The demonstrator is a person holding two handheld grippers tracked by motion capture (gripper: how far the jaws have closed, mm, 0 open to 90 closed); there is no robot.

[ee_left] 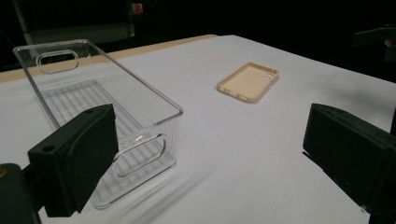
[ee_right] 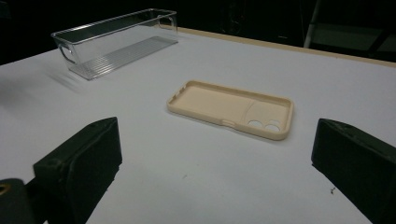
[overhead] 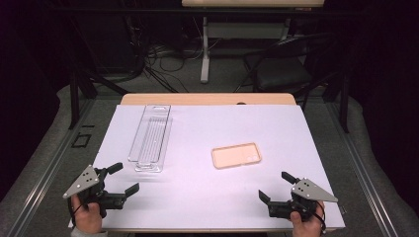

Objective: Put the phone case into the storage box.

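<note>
Both grippers, left and right, stood wide and empty. The case lay at the right one's eleven o'clock, the bin well apart. Best approach: low, straddling the case's long edges.

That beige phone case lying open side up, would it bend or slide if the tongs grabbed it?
The phone case looks thin-walled and hollow, so probably light and somewhat bendy. It lies flat on the smooth white table, so a push would likely slide it, not tip it.
</note>
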